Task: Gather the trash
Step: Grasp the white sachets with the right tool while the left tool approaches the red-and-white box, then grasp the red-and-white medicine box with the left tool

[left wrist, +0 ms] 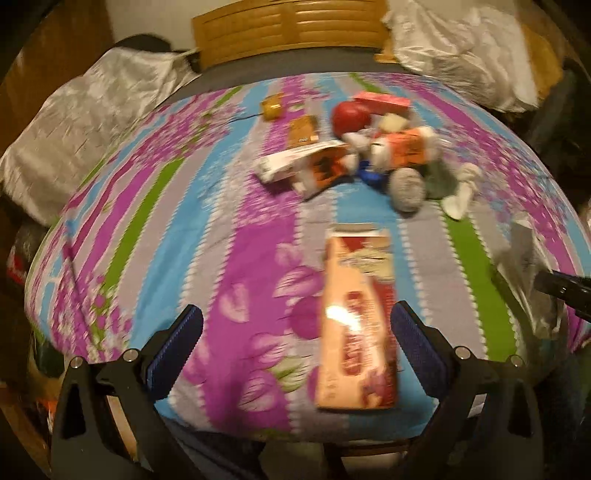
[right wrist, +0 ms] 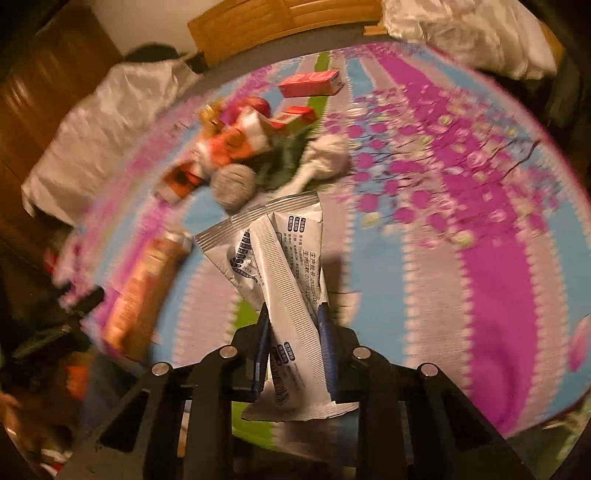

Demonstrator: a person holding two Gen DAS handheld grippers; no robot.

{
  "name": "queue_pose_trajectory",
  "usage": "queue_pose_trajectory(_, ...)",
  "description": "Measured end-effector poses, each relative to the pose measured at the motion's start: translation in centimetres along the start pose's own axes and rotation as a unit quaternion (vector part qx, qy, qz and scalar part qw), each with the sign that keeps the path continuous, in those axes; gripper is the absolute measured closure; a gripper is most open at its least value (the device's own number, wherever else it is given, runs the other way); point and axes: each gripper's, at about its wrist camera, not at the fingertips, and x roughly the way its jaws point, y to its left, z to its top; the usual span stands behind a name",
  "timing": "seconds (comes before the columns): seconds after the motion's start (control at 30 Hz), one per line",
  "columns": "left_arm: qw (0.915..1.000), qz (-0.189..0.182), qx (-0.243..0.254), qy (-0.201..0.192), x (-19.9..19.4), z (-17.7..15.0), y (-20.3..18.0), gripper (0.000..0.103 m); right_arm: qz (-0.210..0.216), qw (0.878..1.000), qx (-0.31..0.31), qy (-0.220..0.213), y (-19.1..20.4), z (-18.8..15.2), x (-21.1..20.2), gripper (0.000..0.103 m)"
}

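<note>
My left gripper (left wrist: pixel 295 328) is open above the striped floral bedspread (left wrist: pixel 229 229). A flat orange-pink snack box (left wrist: pixel 356 325) lies between its fingers, close to the right finger. My right gripper (right wrist: pixel 293 328) is shut on a silver foil wrapper (right wrist: pixel 280 273) and holds it above the bed. The wrapper also shows at the right edge of the left wrist view (left wrist: pixel 524 273). A pile of trash lies farther back on the bed: an orange and white carton (left wrist: pixel 402 147), a white and orange box (left wrist: pixel 303 166), a grey ball (left wrist: pixel 406 184), a red round thing (left wrist: pixel 349 116), a red box (left wrist: pixel 382 101).
White pillows (left wrist: pixel 85 122) lie at the left and at the back right (left wrist: pixel 461 48). A wooden headboard (left wrist: pixel 288 31) stands behind the bed. Two small yellow-brown items (left wrist: pixel 273 105) lie near the pile. The bed's front edge is just below my left gripper.
</note>
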Motion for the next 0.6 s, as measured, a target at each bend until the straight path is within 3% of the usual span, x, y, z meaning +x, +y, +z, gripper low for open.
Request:
queue_pose_trajectory(0.17,0.9990,-0.012,0.039,0.019,2.9,-0.5,-2.6,0.005,-0.002,1.000,-0.005,-0.011,-0.1,-1.6,0.7,0.070)
queue_pose_trajectory(0.2,0.9988,-0.012,0.043,0.021,3.3,-0.7,-2.9,0.005,0.001,1.000,-0.004,-0.017,-0.3,-1.7,0.6,0.061)
queue_pose_trajectory(0.23,0.9984,-0.010,0.051,0.021,3.7,-0.9,-3.2,0.005,-0.003,1.000,-0.003,-0.028,0.0,-1.9,-0.2,0.042)
queue_pose_trajectory(0.3,0.9978,-0.003,0.064,0.018,4.3,-1.2,-3.5,0.005,-0.014,0.999,-0.012,-0.050,-0.1,-1.6,0.4,0.027)
queue_pose_trajectory(0.5,0.9985,-0.002,0.043,0.035,5.5,-1.9,-2.6,0.012,-0.061,0.997,-0.030,-0.025,-0.4,-1.8,1.7,0.028)
queue_pose_trajectory(0.57,0.9987,-0.004,0.040,0.031,5.6,-2.0,-2.5,0.015,-0.066,0.997,-0.036,-0.022,-0.1,-2.1,2.1,0.039)
queue_pose_trajectory(0.6,0.9987,-0.004,0.043,0.028,5.7,-2.0,-2.6,0.019,-0.065,0.997,-0.039,-0.018,0.0,-2.2,2.4,0.050)
